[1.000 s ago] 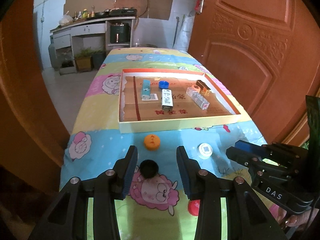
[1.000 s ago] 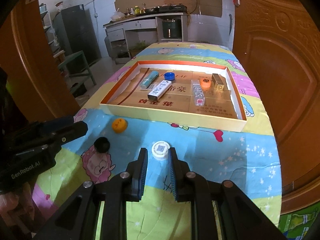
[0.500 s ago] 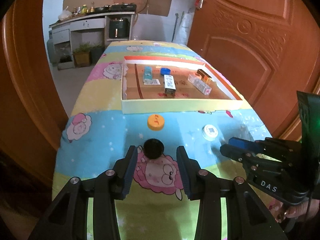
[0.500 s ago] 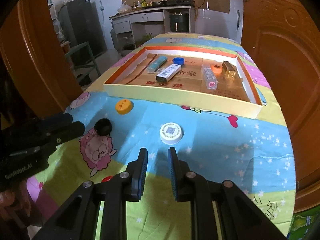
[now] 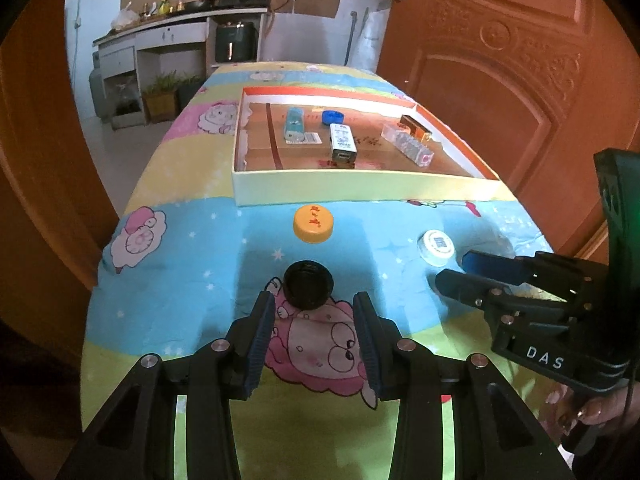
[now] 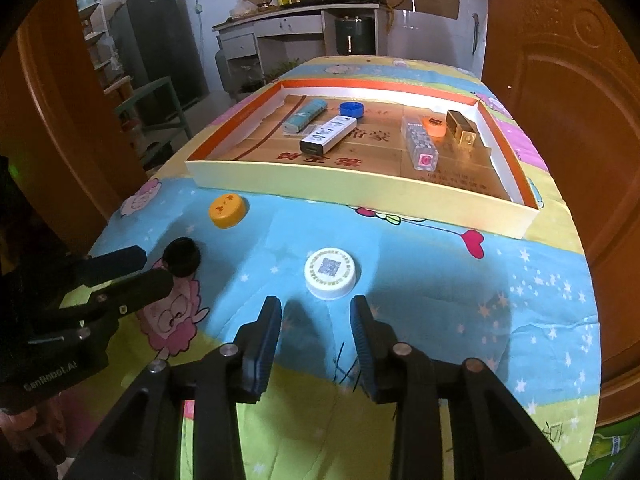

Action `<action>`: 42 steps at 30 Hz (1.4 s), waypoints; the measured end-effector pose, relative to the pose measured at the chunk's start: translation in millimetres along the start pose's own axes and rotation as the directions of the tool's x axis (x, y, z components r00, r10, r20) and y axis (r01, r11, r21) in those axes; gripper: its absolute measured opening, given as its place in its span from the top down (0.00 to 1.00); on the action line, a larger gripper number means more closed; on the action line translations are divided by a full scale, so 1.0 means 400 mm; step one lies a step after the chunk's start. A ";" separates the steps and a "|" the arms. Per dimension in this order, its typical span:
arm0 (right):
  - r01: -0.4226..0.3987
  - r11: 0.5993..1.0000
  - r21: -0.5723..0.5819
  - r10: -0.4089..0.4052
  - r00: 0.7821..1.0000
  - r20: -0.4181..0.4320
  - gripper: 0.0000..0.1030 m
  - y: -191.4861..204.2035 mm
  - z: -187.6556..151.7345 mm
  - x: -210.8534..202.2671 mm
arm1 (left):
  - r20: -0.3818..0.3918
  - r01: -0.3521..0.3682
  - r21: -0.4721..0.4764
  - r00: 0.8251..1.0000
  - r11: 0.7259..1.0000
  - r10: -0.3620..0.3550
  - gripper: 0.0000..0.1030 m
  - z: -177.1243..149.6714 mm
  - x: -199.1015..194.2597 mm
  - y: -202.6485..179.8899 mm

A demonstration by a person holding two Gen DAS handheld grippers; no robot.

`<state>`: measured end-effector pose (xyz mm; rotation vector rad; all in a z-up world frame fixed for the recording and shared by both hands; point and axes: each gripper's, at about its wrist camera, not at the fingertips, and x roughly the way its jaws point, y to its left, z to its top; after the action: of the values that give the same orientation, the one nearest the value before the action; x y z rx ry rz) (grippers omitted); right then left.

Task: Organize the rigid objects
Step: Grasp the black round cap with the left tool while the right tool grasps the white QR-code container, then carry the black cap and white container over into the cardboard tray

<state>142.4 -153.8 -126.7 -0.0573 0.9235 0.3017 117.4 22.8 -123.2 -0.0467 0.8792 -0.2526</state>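
black plastic fills the bottom of both wrist views, where each gripper's two arms run up to blue ribbed pads. in the left wrist view the left gripper (image 5: 314, 308) sits low centre with its jaws spread and nothing pinched; the round black bottle cap (image 5: 308, 283) lies on the cloth just past the fingertips, centred on the gap but not between the pads. above it in the frame lies the round orange-yellow bottle cap (image 5: 313, 223), near the front wall of the shallow cardboard tray with orange rim (image 5: 360, 190).

in the right wrist view the right gripper (image 6: 316, 314) is at lower centre, its jaws opening, with nothing between them. the round white bottle cap with a printed code on top (image 6: 330, 273) rests just beyond the tips, flat on the cartoon-sheep patterned tablecloth (image 6: 460, 300).

inside the tray, in the upper middle of the same view, lie a teal rectangular box (image 6: 305, 116), a white and black rectangular box (image 6: 328, 134), a blue round cap (image 6: 351, 109), a clear plastic rectangular case (image 6: 419, 147), an orange round cap (image 6: 434, 126) and a gold and brown rectangular box (image 6: 461, 128). the orange cap sits between the clear case and the gold box, close to both.

each gripper shows at the other view's side edge, and a hand (image 5: 588, 412) grips the right one at lower right of the left view.
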 end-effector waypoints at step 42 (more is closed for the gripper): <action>0.008 0.999 0.047 -0.009 1.000 0.018 0.71 -0.018 0.038 0.009 | -0.008 0.035 -0.016 0.999 0.999 -0.035 0.72 0.006 0.040 0.015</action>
<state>158.4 -156.9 -121.0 -0.0155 0.9119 0.2728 130.0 24.8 -134.7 -0.0753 0.8891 -0.2788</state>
